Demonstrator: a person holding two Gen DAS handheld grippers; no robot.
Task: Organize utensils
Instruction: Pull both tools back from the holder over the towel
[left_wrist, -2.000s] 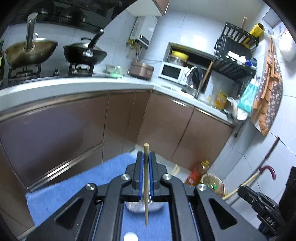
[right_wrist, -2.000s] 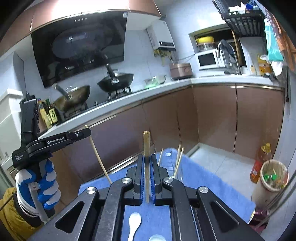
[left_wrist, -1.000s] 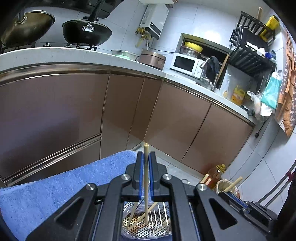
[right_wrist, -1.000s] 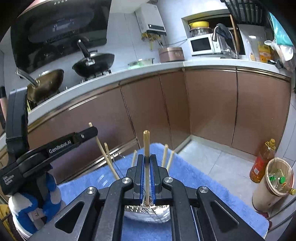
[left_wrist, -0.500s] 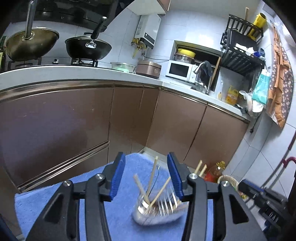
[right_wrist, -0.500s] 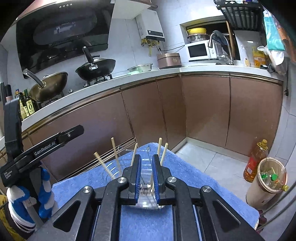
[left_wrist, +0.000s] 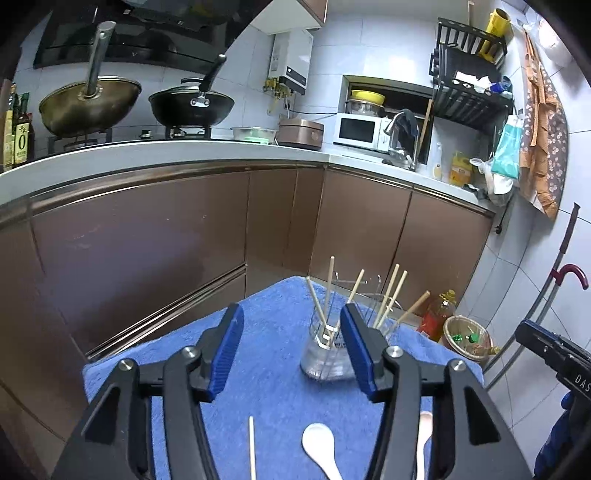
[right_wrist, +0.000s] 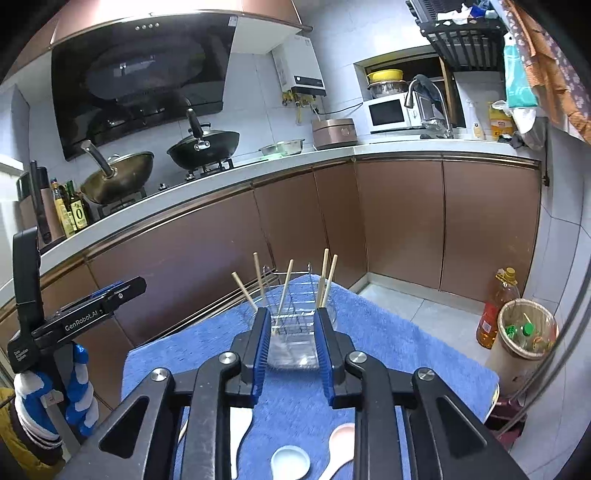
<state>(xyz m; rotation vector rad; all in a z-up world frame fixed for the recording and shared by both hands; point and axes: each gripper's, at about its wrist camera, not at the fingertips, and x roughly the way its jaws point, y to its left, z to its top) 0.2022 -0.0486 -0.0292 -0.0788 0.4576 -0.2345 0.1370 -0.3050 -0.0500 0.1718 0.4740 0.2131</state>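
1. Left gripper (left_wrist: 291, 349), black with blue pads, sat low in the centre of the left wrist view with its jaws spread wide and nothing between them.
2. Right gripper (right_wrist: 291, 341) was spread too, in the lower middle of its view, also holding nothing.
3. Wire-and-clear utensil holder (right_wrist: 295, 332) stood on the blue towel (right_wrist: 388, 339), centre frame, right between the right fingertips from that angle.
4. Several pale wooden chopsticks (left_wrist: 328, 291) stood leaning in the holder, fanned out in different directions.
5. One more loose wooden chopstick (left_wrist: 252, 446) lay flat on the towel, bottom of the left view.
6. White ceramic spoon (left_wrist: 319, 446) lay beside it; a pinkish spoon (right_wrist: 338, 446) and another white one (right_wrist: 290, 461) showed at the bottom of the right view.
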